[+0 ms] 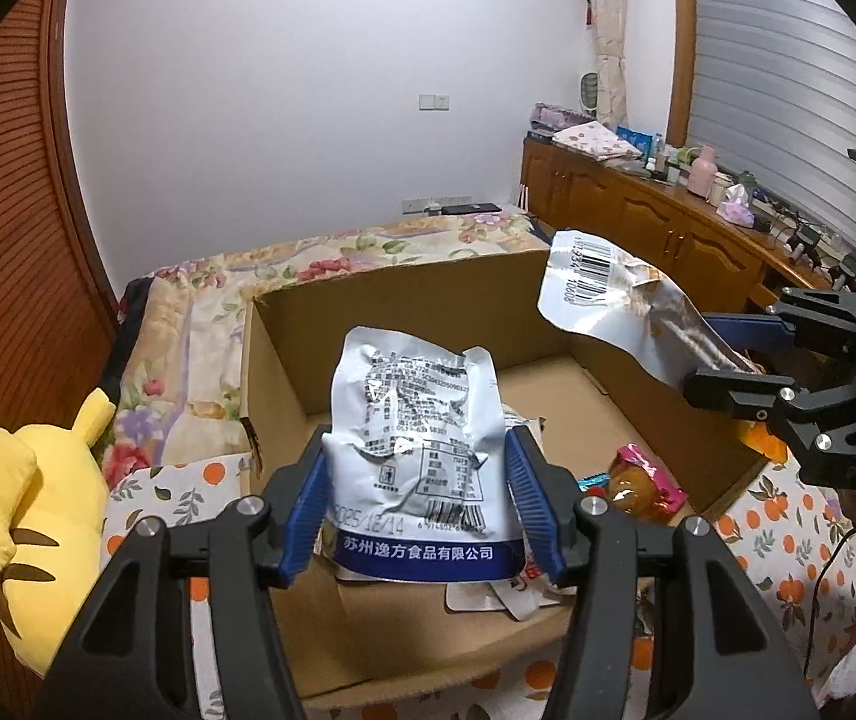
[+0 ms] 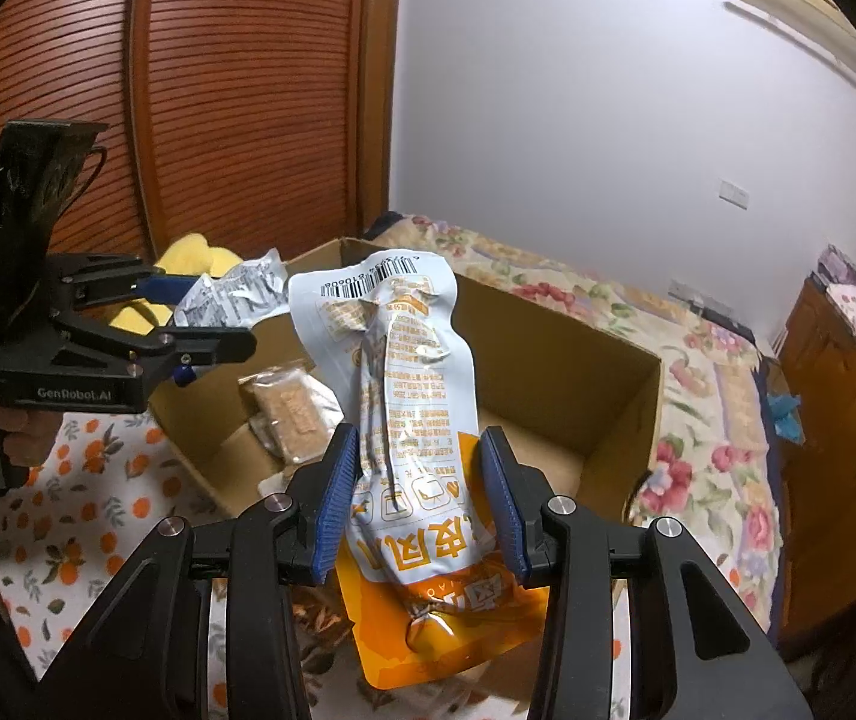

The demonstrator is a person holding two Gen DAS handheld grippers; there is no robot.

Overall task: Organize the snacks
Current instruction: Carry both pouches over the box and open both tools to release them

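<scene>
My left gripper [image 1: 419,468] is shut on a silver-white snack bag with a blue bottom band [image 1: 413,420], held upright over the near end of an open cardboard box [image 1: 404,294]. My right gripper [image 2: 422,480] is shut on a pale blue and orange snack pouch [image 2: 404,372], held upright above the same box [image 2: 625,396]. In the left wrist view the right gripper [image 1: 721,360] comes in from the right with its pouch [image 1: 601,294] over the box's right wall. In the right wrist view the left gripper [image 2: 212,318] is at the left with its bag [image 2: 236,297].
Inside the box lie a pink-wrapped snack [image 1: 643,480], flat white packets [image 1: 511,594] and a clear-wrapped brown biscuit pack [image 2: 293,414]. The box sits on an orange-print cloth [image 1: 787,516] on a floral bed [image 1: 188,348]. A yellow plush toy [image 1: 32,516] lies left. Wooden cabinets [image 1: 655,222] stand right.
</scene>
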